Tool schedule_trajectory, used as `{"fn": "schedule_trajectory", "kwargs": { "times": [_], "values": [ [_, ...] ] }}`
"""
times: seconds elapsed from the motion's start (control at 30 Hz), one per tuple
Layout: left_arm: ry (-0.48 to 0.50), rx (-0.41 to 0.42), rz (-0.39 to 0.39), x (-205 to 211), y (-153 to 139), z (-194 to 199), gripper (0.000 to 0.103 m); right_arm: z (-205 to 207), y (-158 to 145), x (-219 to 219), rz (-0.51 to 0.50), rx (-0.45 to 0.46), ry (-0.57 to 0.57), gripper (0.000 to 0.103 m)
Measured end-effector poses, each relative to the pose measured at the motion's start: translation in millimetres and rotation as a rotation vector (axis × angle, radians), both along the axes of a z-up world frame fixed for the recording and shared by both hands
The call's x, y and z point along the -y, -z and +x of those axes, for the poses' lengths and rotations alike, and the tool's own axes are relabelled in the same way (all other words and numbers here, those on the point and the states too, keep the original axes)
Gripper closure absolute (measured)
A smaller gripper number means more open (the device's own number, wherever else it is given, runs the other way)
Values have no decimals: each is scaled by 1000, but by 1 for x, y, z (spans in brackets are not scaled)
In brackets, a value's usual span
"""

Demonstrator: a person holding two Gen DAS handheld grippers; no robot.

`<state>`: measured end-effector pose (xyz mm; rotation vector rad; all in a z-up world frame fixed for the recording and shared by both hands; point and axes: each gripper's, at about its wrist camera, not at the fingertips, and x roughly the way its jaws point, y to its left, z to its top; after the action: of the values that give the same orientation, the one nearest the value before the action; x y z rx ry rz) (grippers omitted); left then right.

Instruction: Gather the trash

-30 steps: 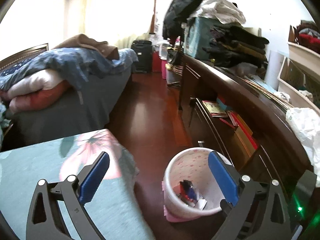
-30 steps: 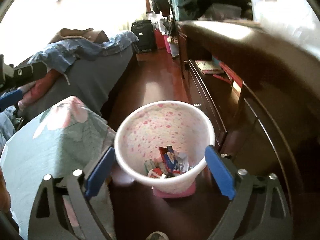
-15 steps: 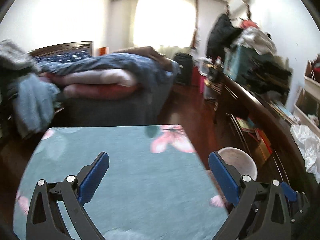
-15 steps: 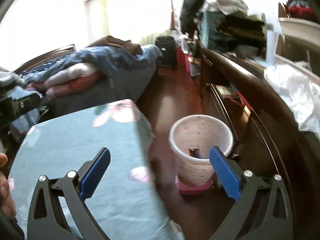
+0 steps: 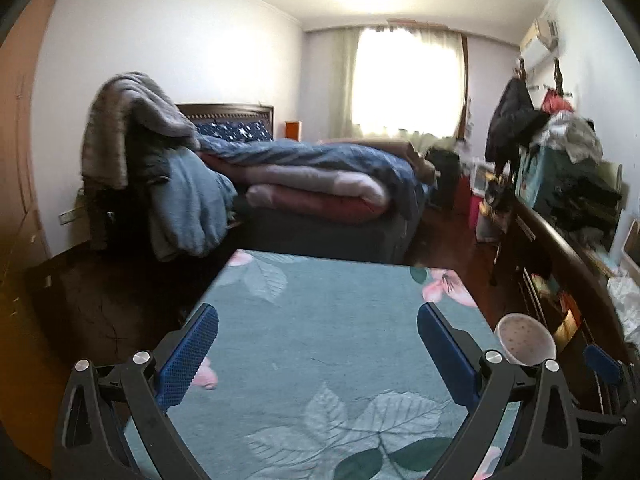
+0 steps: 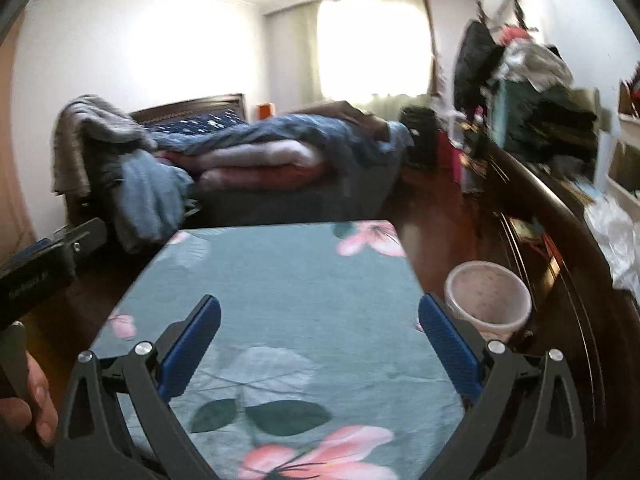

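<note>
A pink speckled waste bin stands on the floor to the right of the table; it also shows in the left wrist view. Its contents are hidden from here. My left gripper is open and empty above the teal floral tablecloth. My right gripper is open and empty above the same cloth, with the bin just beyond its right finger. I see no trash on the cloth.
A bed piled with quilts stands behind the table. A long dark sideboard stacked with clothes runs along the right wall. Red wooden floor lies between bed and sideboard. The left gripper's body shows at the left edge.
Both grippers pulled back and up from over the bin and swung left over the table. The bin now sits small at the right. Both stay open.
</note>
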<state>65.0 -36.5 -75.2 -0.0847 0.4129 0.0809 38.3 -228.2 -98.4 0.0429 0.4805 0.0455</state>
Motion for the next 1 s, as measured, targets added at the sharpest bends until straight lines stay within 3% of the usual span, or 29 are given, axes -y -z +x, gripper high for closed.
{"fn": "schedule_trajectory", "kwargs": {
  "times": [0.4,1.0],
  "values": [
    [-108,155,-19,-52,-38,-71,4,-52,-49,-42,-60,168,-25,4],
    [-120,158,-27,-57,-41,-80,4,-70,-65,-26,-52,257,29,4]
  ]
}}
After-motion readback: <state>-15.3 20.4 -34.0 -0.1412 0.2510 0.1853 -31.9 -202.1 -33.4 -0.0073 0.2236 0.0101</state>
